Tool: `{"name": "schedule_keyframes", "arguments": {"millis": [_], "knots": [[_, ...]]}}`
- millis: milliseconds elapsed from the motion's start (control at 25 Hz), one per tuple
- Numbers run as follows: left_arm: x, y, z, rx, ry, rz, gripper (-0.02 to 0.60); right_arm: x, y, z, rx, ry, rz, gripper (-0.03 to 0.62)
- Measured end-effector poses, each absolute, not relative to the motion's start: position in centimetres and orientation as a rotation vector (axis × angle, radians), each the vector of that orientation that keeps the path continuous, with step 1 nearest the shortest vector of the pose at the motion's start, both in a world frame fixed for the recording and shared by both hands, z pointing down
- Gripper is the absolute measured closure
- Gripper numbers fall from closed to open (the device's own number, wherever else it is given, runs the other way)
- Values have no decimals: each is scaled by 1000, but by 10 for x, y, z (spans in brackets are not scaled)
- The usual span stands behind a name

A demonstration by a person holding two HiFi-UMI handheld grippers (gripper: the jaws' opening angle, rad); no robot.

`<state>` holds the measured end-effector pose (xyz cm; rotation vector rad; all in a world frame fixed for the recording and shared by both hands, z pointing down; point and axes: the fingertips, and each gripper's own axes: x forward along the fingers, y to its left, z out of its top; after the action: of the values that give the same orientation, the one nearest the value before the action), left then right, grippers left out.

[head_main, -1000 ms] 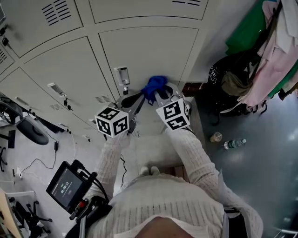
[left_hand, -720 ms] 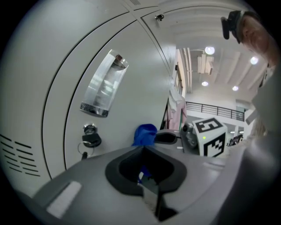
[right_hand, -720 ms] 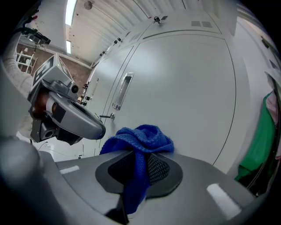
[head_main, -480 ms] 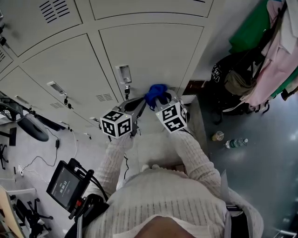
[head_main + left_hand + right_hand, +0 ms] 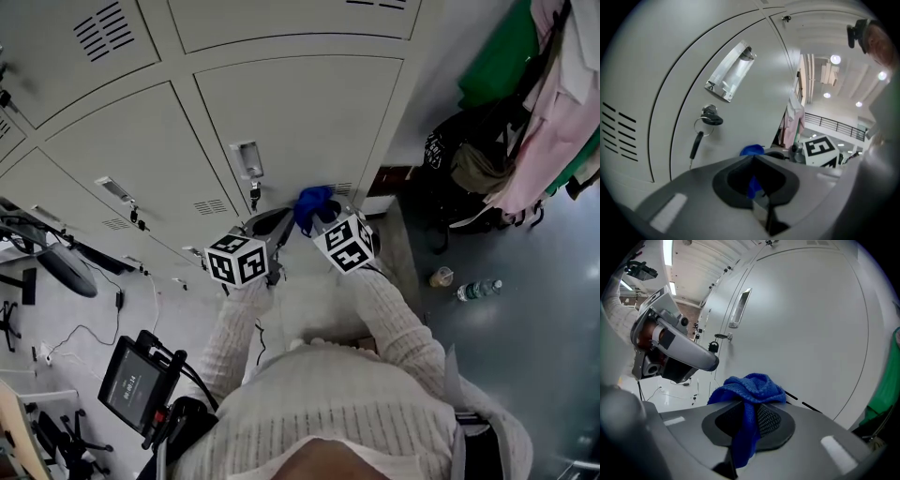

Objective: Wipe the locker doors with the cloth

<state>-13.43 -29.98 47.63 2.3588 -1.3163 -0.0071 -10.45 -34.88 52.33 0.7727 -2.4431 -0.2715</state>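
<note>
Blue cloth (image 5: pixel 749 385) is clamped in the right gripper (image 5: pixel 748 411), near the locker door (image 5: pixel 801 324) ahead. The left gripper (image 5: pixel 753 160), beside it, has its jaws together on nothing. A sweep to the right gripper's left could snag the cloth on the dangling key (image 5: pixel 696 143) and pull it free.

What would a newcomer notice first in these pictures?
The bright blue cloth pinched in the right tool, close to the pale locker door, stands out first. Left of it, keys hang from the door's lock under a metal handle.
</note>
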Motion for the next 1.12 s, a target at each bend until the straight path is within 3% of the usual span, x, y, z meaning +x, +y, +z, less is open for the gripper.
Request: {"name": "schedule_keyframes", "arguments": {"millis": [160,720,1120], "knots": [[-126,-303,454,2418,-1310,-23,575,-97,-345,483,802,-2502,-334,542],[-87,-330,262,2866,-1265,-212,575,-10,-359,206,1327,-2713,-793,542],[-75,-332,217,2956,-1250,-268,575,-13,-372,169,1346,-2711,-852,539]]}}
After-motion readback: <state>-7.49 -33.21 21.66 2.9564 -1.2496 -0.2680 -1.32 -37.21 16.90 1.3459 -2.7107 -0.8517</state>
